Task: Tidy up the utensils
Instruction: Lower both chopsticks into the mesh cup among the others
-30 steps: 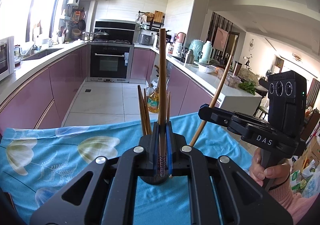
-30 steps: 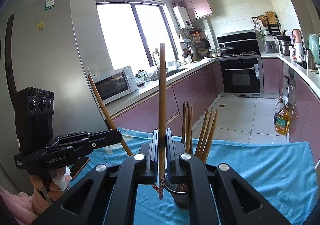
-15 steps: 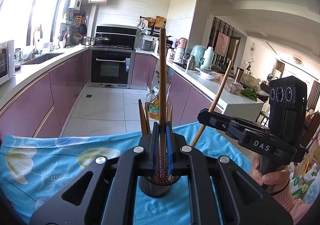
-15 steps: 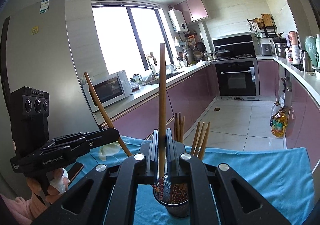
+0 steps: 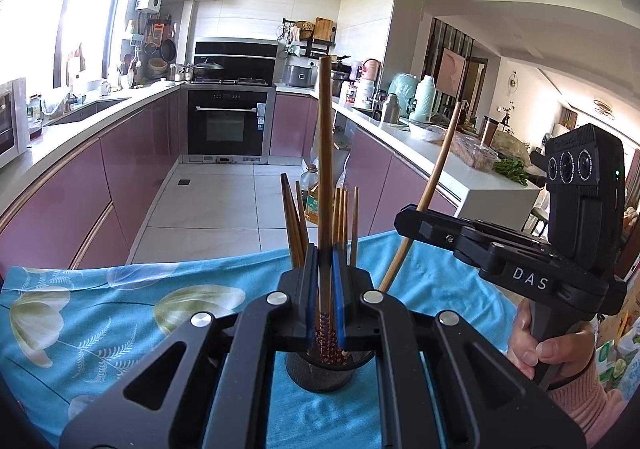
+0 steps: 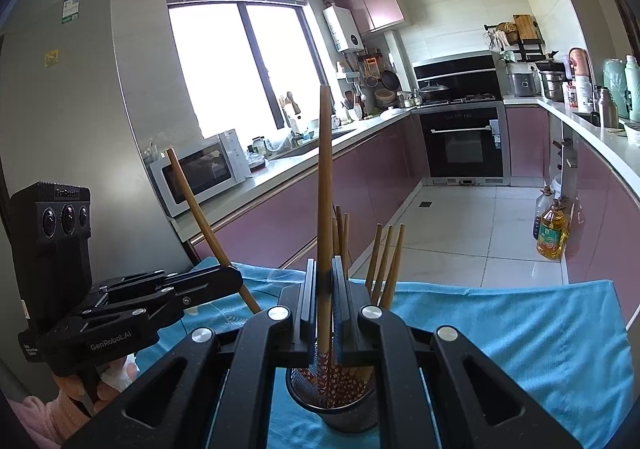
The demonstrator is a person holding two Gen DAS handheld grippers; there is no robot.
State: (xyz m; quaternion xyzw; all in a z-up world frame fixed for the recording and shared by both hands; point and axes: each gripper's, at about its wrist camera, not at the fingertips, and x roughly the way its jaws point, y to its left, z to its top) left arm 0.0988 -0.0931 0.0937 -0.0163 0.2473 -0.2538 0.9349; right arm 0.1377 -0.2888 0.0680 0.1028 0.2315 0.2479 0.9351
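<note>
A black mesh cup (image 5: 320, 373) (image 6: 340, 405) stands on the blue cloth and holds several wooden chopsticks (image 5: 298, 225) (image 6: 386, 261). My left gripper (image 5: 325, 281) is shut on one upright chopstick (image 5: 325, 169), its patterned end inside the cup's mouth. My right gripper (image 6: 325, 289) is shut on another upright chopstick (image 6: 324, 185), its patterned end also in the cup. Each gripper shows in the other's view, the right (image 5: 404, 219) and the left (image 6: 236, 279), each with its tilted chopstick (image 5: 438, 185) (image 6: 200, 209).
The blue floral cloth (image 5: 100, 309) (image 6: 520, 329) covers the table, whose far edge drops to the kitchen floor. Pink cabinets, an oven (image 5: 230, 121) and a microwave (image 6: 200, 177) stand beyond. An oil bottle (image 6: 550, 235) sits on the floor.
Both grippers have moved down over the cup with their chopsticks. The patterned ends, above the cup a second ago, are now inside its mouth.
</note>
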